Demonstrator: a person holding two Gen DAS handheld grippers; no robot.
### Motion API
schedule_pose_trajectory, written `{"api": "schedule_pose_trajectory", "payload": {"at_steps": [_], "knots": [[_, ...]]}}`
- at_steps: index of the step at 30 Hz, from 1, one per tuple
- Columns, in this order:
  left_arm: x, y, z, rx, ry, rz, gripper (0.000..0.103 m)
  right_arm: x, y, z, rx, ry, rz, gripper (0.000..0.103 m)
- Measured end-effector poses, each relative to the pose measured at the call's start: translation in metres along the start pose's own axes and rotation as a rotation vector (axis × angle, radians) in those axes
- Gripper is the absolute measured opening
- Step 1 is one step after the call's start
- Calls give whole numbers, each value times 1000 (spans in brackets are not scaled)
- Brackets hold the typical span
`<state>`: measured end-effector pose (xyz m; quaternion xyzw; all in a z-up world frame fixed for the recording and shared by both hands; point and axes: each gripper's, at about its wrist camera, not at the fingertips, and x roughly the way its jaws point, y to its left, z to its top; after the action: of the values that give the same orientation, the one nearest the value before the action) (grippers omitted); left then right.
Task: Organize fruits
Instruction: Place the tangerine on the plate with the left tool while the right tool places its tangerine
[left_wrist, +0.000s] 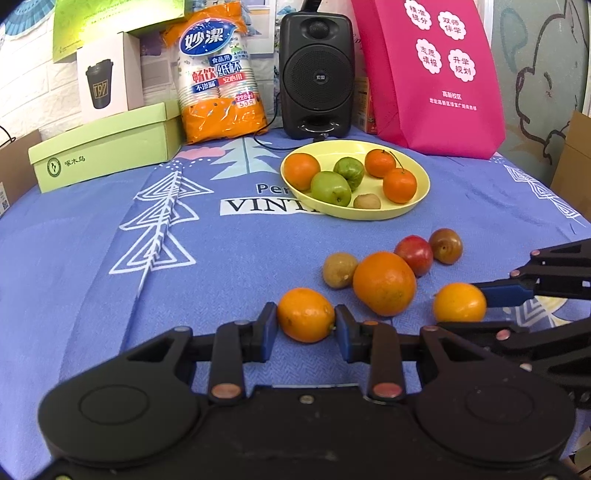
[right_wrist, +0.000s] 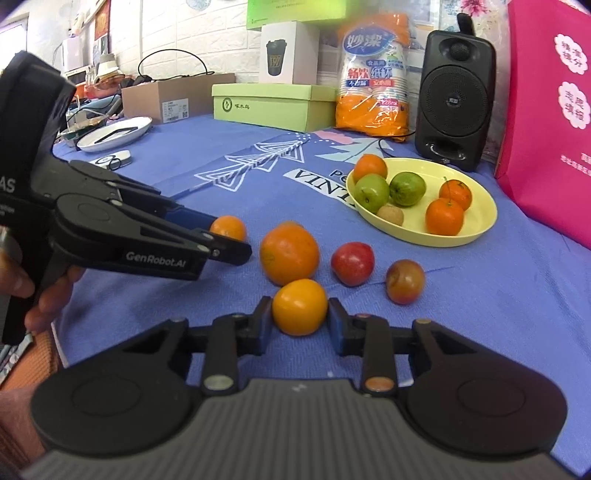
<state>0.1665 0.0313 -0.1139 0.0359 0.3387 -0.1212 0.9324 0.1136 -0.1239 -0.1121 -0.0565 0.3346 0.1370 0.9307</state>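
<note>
A yellow plate (left_wrist: 413, 206) (right_wrist: 476, 232) holds several fruits: oranges, two green fruits and a kiwi. On the blue cloth lie a big orange (left_wrist: 384, 282) (right_wrist: 289, 254), a kiwi (left_wrist: 339, 270), a red plum (left_wrist: 414, 254) (right_wrist: 352, 263) and a darker plum (left_wrist: 446, 245) (right_wrist: 405, 281). My left gripper (left_wrist: 306, 325) (right_wrist: 231, 236) is shut on a small orange (left_wrist: 306, 315) (right_wrist: 228, 228). My right gripper (right_wrist: 300, 318) (left_wrist: 476, 310) is shut on another small orange (right_wrist: 300, 311) (left_wrist: 459, 302). Both oranges rest on or near the cloth.
At the back stand a green box (left_wrist: 107, 147), a white cup box (left_wrist: 107, 77), a bag of paper cups (left_wrist: 219, 74), a black speaker (left_wrist: 316, 74) and a pink bag (left_wrist: 439, 74). A white dish (right_wrist: 114, 133) sits at the far left.
</note>
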Motion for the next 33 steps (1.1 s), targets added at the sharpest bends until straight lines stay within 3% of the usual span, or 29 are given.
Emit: {"api": "schedule_pose_trajectory", "payload": {"at_steps": [17,25,33], "knots": [[-35,-11,19,35,-57,-78,33,-34,-36,-7,105,-48,-16,31],[-14,-17,52,88,-71,-82,33,-34,-52,6,101,-74,-33,31],[43,-20,124,110,-89,-57,33,5,-81,61,43,-79,-93,31]]}}
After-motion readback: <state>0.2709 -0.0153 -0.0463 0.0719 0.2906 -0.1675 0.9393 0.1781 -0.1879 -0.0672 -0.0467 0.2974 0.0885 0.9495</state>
